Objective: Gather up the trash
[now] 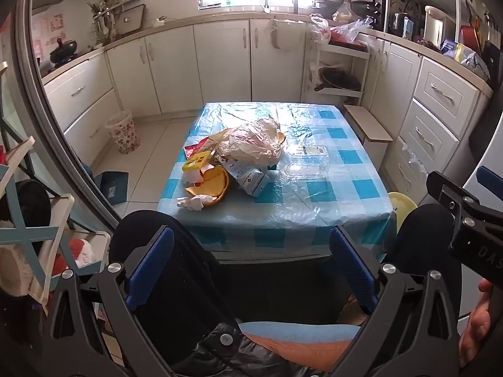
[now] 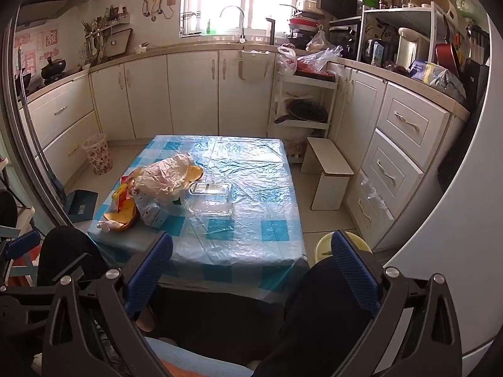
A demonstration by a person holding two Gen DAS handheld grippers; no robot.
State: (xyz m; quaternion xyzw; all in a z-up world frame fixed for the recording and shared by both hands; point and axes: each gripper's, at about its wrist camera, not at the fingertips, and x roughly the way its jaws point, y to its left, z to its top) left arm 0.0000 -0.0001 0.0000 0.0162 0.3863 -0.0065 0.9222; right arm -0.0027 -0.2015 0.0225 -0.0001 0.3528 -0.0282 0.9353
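Left wrist view: the left hand-held gripper [image 1: 251,264] hangs with its blue pads wide apart and nothing between them, tilted down over the person's dark-trousered knees at 6 o'clock. Beyond them stands the bench [image 1: 330,207], covered with a blue-and-white checked cloth under clear plastic. The trash lies in a heap on its left half, toward 10 o'clock of the bench top: a crumpled pale plastic bag [image 1: 254,144] on top, a yellow box [image 1: 196,161] at its left, an orange peel [image 1: 210,188] nearer the front edge with a white tissue wad [image 1: 190,202] touching it, and a small blue-and-white carton [image 1: 253,180] leaning just right of the peel. Just beside the heap at 3 o'clock sits a clear plastic clamshell tray [image 1: 306,160]. On the floor at 9 o'clock of the bench stands a flower-patterned wastebasket [image 1: 123,132] against the cabinets. The right hand-held gripper [image 2: 251,270] shows at the right edge of this view; in the right wrist view its pads likewise stand wide apart and empty, above the knees, short of the bench's near edge. From there the heap lies at 10 o'clock, the clear tray near the middle, and a small white stool [image 2: 328,169] at 2 o'clock beside the drawers.
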